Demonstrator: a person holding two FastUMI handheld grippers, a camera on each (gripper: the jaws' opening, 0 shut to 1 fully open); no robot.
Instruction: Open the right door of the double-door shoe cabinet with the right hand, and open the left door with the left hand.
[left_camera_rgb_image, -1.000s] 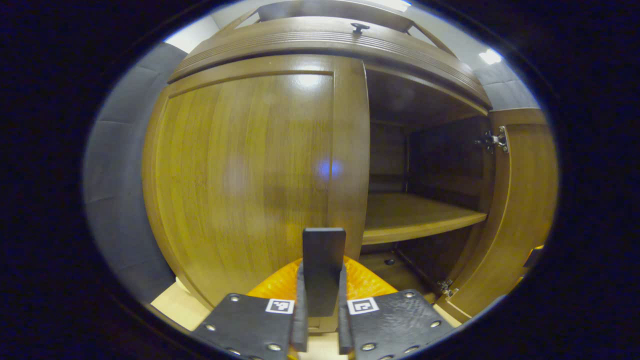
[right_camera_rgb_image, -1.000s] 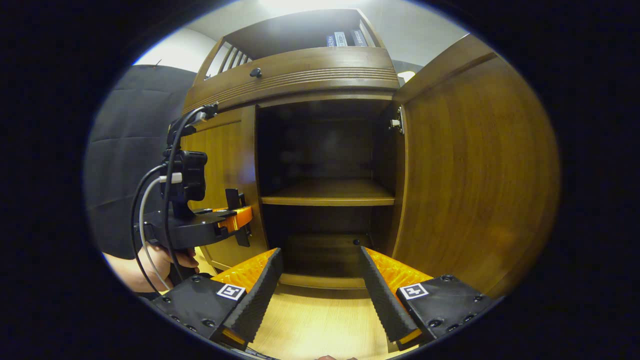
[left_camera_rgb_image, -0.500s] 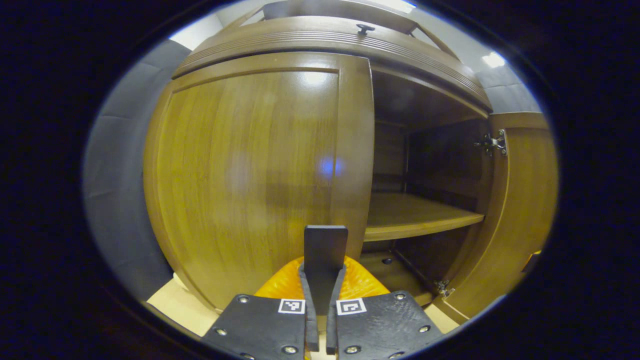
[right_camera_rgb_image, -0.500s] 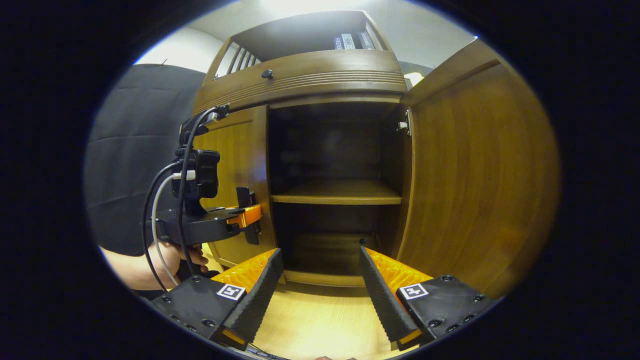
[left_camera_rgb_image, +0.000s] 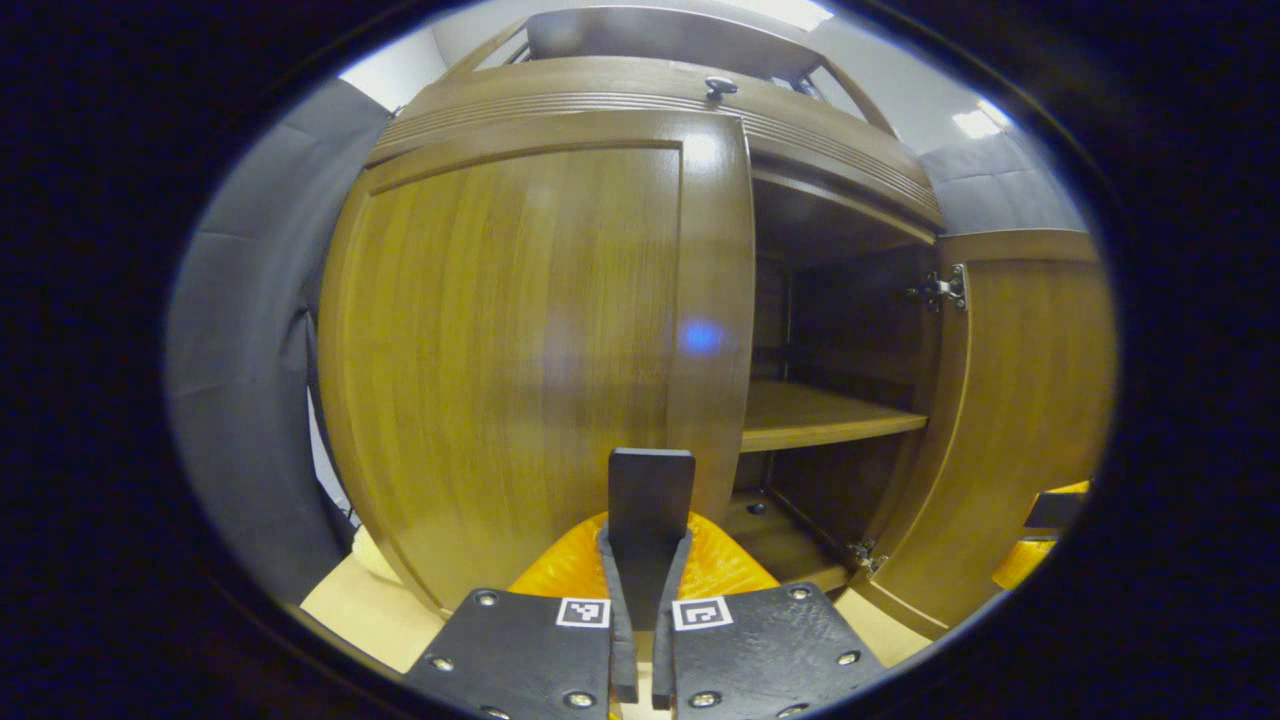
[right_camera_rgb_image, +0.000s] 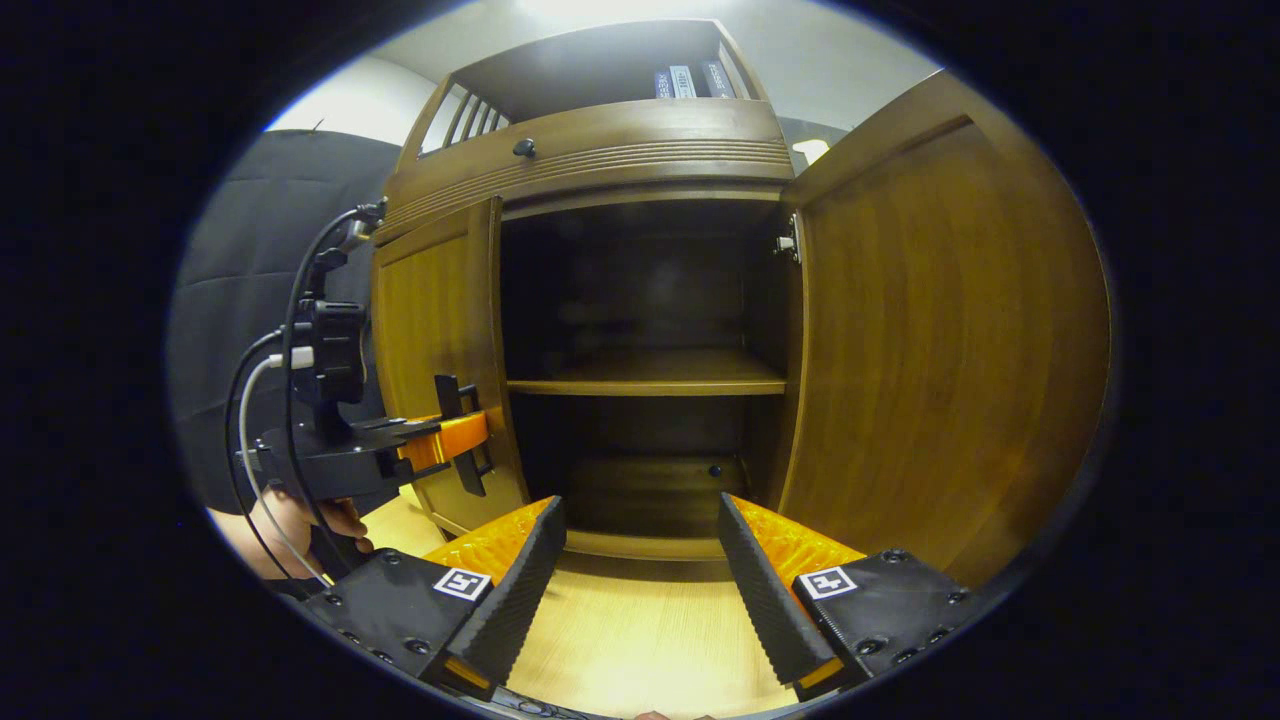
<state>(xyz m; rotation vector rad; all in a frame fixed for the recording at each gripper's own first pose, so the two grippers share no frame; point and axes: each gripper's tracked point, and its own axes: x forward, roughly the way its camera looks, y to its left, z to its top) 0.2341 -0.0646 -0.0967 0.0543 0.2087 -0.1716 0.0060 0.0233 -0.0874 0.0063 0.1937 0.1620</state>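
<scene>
1. Grip risk: left gripper (left_camera_rgb_image: 640, 600) is clamped on the left door (left_camera_rgb_image: 520, 340) handle (left_camera_rgb_image: 650, 500); a crooked pull could slip it off.
2. Right gripper (right_camera_rgb_image: 640, 560) hangs wide open, empty, near the open right door (right_camera_rgb_image: 940, 340); it may bump it.

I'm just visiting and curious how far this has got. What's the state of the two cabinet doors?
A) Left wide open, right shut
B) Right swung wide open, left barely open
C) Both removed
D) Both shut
B: the right door stands swung wide beside the shelf, while the left door is barely open.
</scene>
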